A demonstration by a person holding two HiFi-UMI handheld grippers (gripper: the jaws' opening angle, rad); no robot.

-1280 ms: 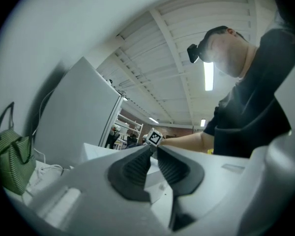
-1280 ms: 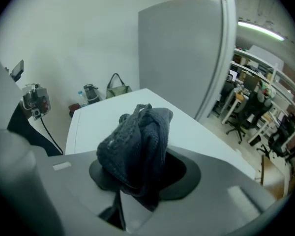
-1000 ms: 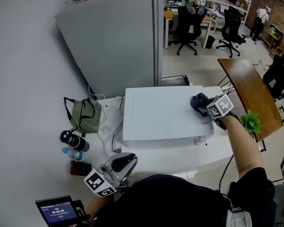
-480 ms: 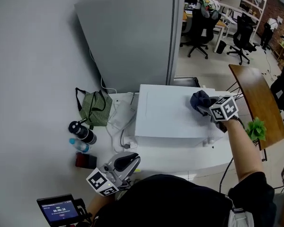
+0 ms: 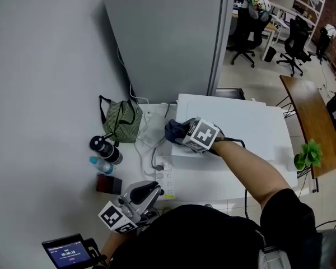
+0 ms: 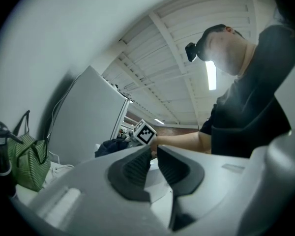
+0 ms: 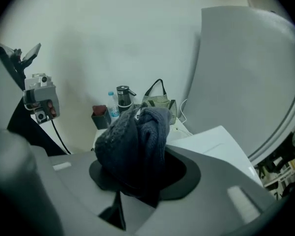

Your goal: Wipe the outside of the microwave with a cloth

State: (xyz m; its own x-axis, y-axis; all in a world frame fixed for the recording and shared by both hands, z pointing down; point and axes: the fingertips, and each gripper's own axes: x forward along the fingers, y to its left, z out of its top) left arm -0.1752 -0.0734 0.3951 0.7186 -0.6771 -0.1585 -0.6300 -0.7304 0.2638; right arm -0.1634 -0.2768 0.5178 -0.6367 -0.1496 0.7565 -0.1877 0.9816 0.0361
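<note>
The white microwave (image 5: 241, 125) stands on a white counter (image 5: 213, 181). A dark blue cloth (image 5: 176, 130) lies bunched at the left edge of its top, with my right gripper (image 5: 183, 135) shut on it. In the right gripper view the cloth (image 7: 135, 141) fills the space between the jaws, and the microwave top (image 7: 211, 141) shows beyond it. My left gripper (image 5: 147, 193) hangs low at the counter's front left, away from the microwave. In the left gripper view my left gripper (image 6: 154, 155) has its pads (image 6: 136, 170) almost touching, with nothing between them.
Left of the microwave sit a green striped bag (image 5: 122, 121), a black flask (image 5: 104, 149), a water bottle (image 5: 99, 165), a dark red box (image 5: 106, 182) and a power strip with cables (image 5: 159, 167). A tall grey cabinet (image 5: 173, 38) stands behind. A small plant (image 5: 306, 154) is at the right.
My right gripper has slid the cloth across the microwave top from its right side to its left edge. The left gripper has stayed low at the front left.
</note>
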